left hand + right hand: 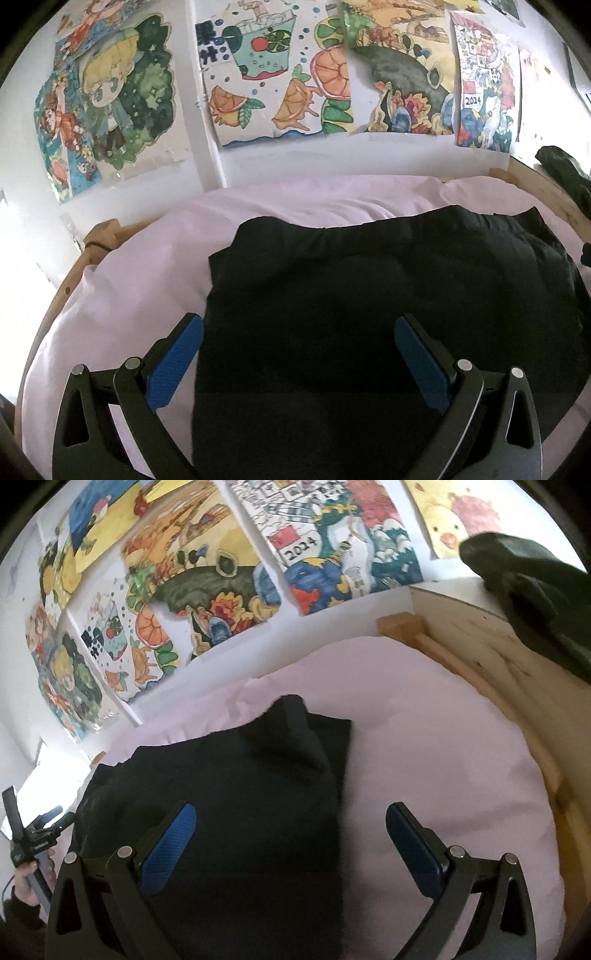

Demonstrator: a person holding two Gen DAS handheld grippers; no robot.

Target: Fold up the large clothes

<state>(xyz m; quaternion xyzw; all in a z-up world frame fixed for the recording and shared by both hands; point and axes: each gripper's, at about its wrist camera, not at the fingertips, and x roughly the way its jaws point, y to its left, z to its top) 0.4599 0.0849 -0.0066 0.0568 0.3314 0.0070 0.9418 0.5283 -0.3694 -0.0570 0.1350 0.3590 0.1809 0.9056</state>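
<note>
Both grippers spread and empty: left gripper (298, 330) over the near left edge of the black garment (369, 295) lying flat on the pink sheet (129, 295), right gripper (291, 819) straddling its right edge, probably lining up for a fold.

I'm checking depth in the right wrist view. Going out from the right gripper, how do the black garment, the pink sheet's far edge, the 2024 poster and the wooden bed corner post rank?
1. Black garment, under the left finger of the right gripper.
2. Pink sheet, far edge, ahead.
3. Corner post, ahead right, behind the sheet.
4. 2024 poster, on the wall, top centre.
</note>
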